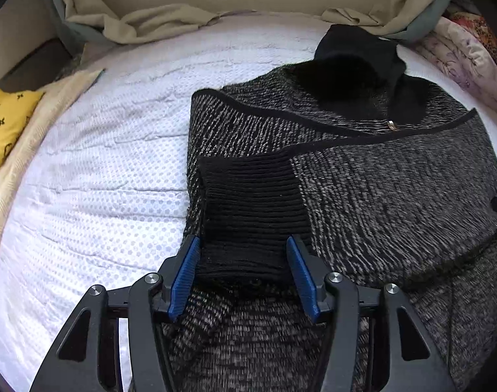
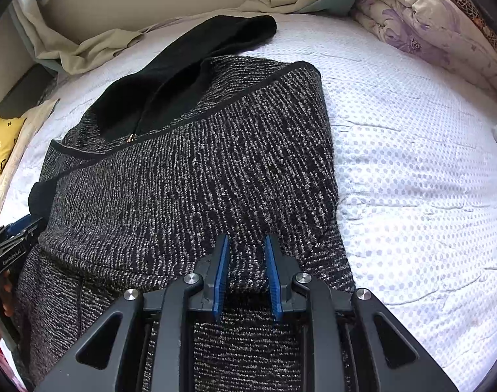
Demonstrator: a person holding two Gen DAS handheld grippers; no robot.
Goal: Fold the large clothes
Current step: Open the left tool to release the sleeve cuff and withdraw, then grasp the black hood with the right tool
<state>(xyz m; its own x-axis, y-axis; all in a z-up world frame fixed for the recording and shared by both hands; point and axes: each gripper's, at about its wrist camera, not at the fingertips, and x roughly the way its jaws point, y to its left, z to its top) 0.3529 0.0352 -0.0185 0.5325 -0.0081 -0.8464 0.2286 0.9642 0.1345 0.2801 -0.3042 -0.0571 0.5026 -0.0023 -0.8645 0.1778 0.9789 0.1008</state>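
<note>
Knitted black-and-grey cloth fills the near part of both wrist views: a large hooded jacket [image 2: 189,176] lies spread on the white dotted mattress cover [image 2: 411,170]. Nearest, the right gripper [image 2: 246,251] hangs over the jacket's near right part with its blue pads only a narrow gap apart; fabric shows between them, but I cannot tell whether they pinch it. The left gripper [image 1: 243,251] stands about half open around the black ribbed cuff [image 1: 251,202], which lies on the body near its left edge, and the pads do not seem to press it. A little farther, the sleeve crosses the chest, edged by a black trim band [image 1: 313,124]. Beyond that sit the small zip pull [image 1: 391,124] and the black hood [image 2: 196,62], pointing to the far end. Farthest, rumpled beige bedding [image 1: 157,23] lines the wall.

By my reading, the sleeves are laid in and let go. Next, both claws need a hold on the near hem to carry it toward the hood.
</note>
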